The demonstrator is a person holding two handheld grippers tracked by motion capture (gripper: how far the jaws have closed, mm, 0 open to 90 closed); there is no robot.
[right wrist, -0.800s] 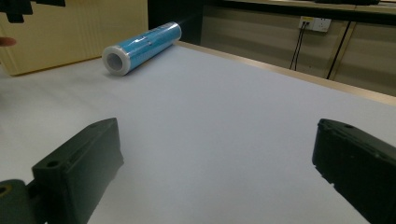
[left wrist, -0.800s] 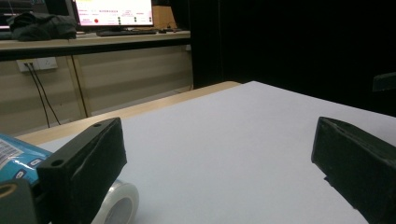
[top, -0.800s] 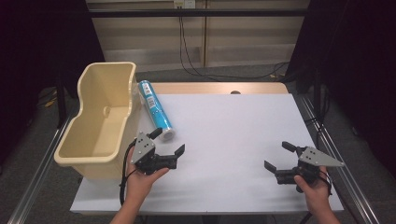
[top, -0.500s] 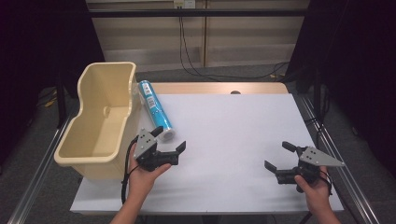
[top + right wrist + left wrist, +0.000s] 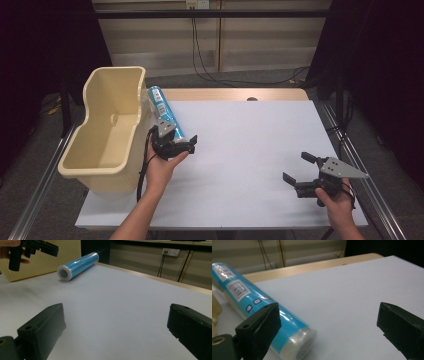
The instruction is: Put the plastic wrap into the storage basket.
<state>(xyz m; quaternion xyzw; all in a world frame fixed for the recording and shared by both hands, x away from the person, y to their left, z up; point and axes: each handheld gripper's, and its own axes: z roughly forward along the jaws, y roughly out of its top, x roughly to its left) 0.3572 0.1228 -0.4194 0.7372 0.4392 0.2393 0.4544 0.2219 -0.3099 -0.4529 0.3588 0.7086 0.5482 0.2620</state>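
White surface (image 5: pixel 250 150) across the middle of the high view, with a wooden edge along its far side. At the left of the frame, standing on the left edge of the surface, a cream plastic basket (image 5: pixel 107 130), nothing visible inside. Just beside its right wall, lying flat, a blue roll in clear wrapping (image 5: pixel 164 114), with a white label near the far end; running from the upper left toward the centre of the frame.

Left claw (image 5: pixel 179 145) held by a hand at the near end of the roll, left of centre in the frame. Jaws wide apart, holding nothing. In the left gripper view, blue roll (image 5: pixel 259 310) at the lower left, its round end just beside the left jaw; touching or not, cannot tell. Right jaw well apart from it, over bare surface.

Right claw (image 5: pixel 299 172) at the lower right of the high view, held low over the surface, jaws wide apart, holding nothing. In the right gripper view, roll (image 5: pixel 77 265) far off at the upper left, left claw (image 5: pixel 32 248) at the top left corner.
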